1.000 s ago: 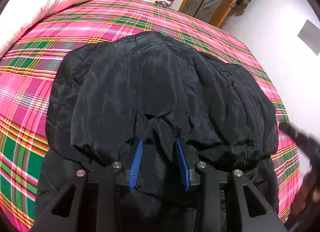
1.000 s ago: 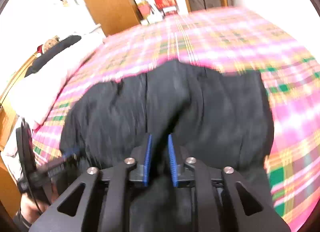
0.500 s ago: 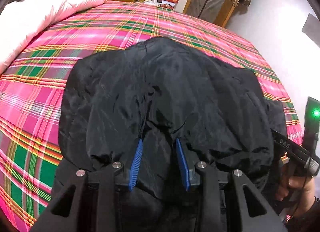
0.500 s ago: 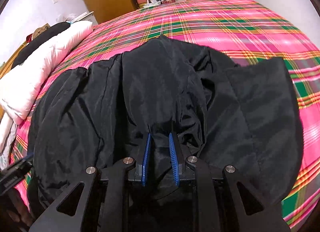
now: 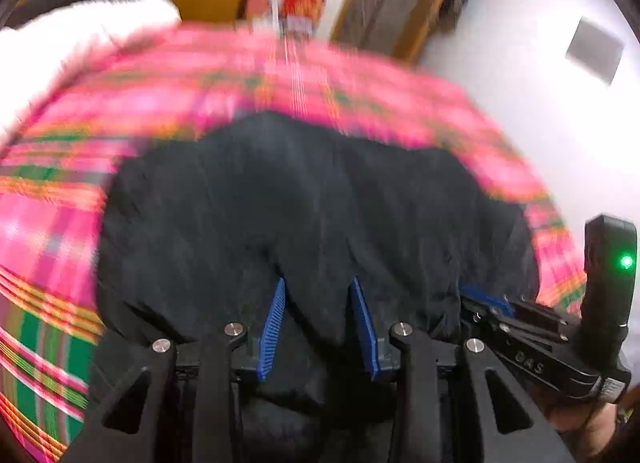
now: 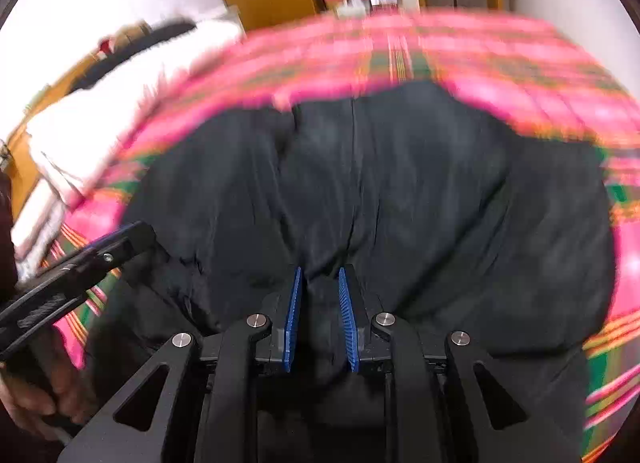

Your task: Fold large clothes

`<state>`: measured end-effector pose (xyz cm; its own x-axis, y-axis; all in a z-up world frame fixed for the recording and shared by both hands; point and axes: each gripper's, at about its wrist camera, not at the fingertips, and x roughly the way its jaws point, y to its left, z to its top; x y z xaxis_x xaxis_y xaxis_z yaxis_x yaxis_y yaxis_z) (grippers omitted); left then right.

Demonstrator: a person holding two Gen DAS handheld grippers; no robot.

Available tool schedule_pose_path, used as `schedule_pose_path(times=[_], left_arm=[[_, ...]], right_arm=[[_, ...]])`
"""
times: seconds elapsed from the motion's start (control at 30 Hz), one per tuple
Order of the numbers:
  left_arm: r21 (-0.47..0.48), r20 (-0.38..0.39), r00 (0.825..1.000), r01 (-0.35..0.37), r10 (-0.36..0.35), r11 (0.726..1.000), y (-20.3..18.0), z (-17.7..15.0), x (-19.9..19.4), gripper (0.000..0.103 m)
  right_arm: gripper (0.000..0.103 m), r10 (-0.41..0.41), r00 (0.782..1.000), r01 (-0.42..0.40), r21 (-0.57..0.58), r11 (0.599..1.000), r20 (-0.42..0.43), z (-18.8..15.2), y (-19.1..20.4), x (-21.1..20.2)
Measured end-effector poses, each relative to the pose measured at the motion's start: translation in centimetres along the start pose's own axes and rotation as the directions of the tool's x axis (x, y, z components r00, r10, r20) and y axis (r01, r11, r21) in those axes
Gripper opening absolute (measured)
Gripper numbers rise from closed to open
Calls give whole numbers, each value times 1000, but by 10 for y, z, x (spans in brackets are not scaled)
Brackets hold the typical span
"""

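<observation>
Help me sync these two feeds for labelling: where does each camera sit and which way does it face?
Left wrist: on the left gripper, looking along its fingers over the black jacket and plaid bedspread; the right gripper shows at right.
Right wrist: on the right gripper, facing likewise; the left gripper and a hand show at left.
Shared: jacket, bedspread, white pillow, far wooden furniture.

One black jacket (image 5: 304, 203), one plaid bedspread (image 5: 52, 223), two grippers, one white duvet (image 6: 100, 111)

Both views motion-blurred, worst on the far plaid bedspread (image 5: 360, 103); near gripper fingers (image 6: 294, 315) sharp. Bright, seemingly overhead light (fisheye-dark corners).
</observation>
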<state>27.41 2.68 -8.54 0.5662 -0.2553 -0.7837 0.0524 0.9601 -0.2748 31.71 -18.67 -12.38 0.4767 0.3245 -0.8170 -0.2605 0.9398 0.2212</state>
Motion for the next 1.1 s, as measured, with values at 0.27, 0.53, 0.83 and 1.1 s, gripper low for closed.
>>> schedule_pose_path(times=[0.27,0.53,0.83,1.1], left_arm=[[76,-60,993,-94,99,993,-8,-11,25,39],[69,-56,990,-122,126,990,-13,-10,41,39],[-14,-31,997,-73,73,997,-3,2,13,39],[-30,42,995,-93,95,995,0,11,-6,39]], right_arm=[[17,-13,999,12,-13,1000,-51,-14,-2,21],[16,1,998,-2,-2,1000,-57,-2,-11,28],[19,2,998,-3,6,1000,66,9,-12,-41],[23,-79,982,75,35,997,170,63,-47,-40]])
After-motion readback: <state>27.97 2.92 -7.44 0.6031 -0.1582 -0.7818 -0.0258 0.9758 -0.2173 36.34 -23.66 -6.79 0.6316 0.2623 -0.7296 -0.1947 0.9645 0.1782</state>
